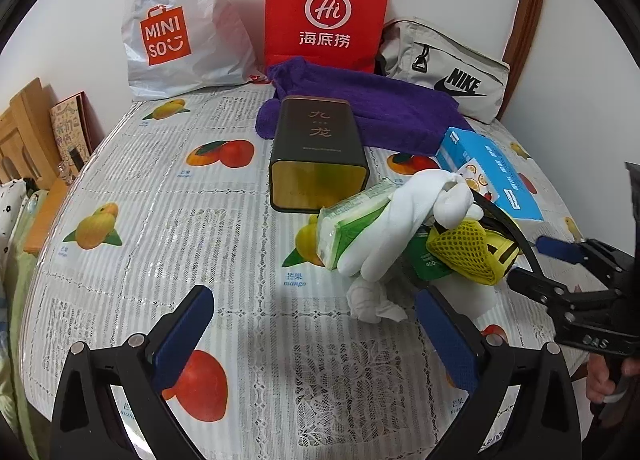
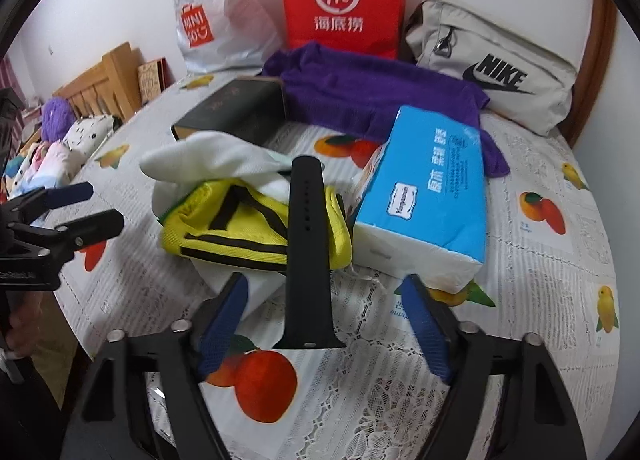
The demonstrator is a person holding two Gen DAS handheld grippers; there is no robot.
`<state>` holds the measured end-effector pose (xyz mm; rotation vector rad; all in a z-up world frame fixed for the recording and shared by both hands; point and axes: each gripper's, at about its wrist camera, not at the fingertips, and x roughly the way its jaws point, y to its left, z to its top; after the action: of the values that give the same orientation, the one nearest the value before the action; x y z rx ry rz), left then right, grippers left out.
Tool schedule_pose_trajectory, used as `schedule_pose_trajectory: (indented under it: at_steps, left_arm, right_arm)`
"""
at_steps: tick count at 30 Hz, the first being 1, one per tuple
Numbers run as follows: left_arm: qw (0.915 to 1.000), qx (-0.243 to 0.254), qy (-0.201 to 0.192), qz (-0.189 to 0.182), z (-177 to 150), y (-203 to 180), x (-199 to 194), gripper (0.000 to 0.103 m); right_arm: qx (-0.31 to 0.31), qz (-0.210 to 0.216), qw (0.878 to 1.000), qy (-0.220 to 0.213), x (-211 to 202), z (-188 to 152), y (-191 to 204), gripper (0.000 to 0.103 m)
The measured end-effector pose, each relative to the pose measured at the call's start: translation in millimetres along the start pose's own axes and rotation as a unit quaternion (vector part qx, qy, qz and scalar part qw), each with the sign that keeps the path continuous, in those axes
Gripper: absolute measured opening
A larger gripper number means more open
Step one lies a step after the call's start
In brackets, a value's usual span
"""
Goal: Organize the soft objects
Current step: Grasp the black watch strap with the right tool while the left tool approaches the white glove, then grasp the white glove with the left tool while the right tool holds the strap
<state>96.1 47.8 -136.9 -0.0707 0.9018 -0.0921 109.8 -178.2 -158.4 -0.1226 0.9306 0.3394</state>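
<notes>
A pile lies mid-table: a white glove [image 1: 396, 227] over a green tissue pack [image 1: 348, 223], a yellow mesh pouch [image 1: 468, 252] [image 2: 256, 227], and a black watch strap [image 2: 308, 256] draped across the pouch. A purple towel [image 1: 384, 107] [image 2: 360, 91] lies behind, with a blue tissue pack [image 1: 488, 171] [image 2: 432, 195] to the right. My left gripper [image 1: 312, 336] is open, short of the glove. My right gripper [image 2: 324, 324] is open, its fingers on either side of the strap's near end.
A dark tin box [image 1: 316, 151] lies on its side behind the pile. A white Miniso bag [image 1: 180, 19], a red paper bag [image 1: 324, 11] and a grey Nike bag [image 1: 448, 67] stand at the back wall. The round table [image 1: 160, 219] drops off at left.
</notes>
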Motion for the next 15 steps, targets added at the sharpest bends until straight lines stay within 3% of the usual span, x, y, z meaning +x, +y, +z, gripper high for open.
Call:
schedule_pose_trajectory:
  at_steps: [1, 3, 5, 15]
  left_arm:
    - [1.0000, 0.000, 0.002, 0.000, 0.3, 0.1, 1.3, 0.102]
    - [1.0000, 0.000, 0.006, 0.000, 0.9, 0.2, 3.7, 0.102]
    - [1.0000, 0.001, 0.009, -0.001, 1.4, 0.0, 5.4, 0.102]
    - [0.9994, 0.002, -0.020, -0.030, 15.1, -8.6, -4.2, 0.102]
  right_arm:
    - [0.000, 0.006, 1.000, 0.007, 3.6, 0.2, -1.7, 0.058]
    - [0.003, 0.016, 1.000, 0.019, 9.5, -0.2, -5.0, 0.036]
    - [0.007, 0.033, 0.999, 0.022, 11.7, -2.0, -7.2, 0.023]
    - [0.010, 0.050, 0.998, -0.022, -17.6, -10.2, -11.5, 0.023]
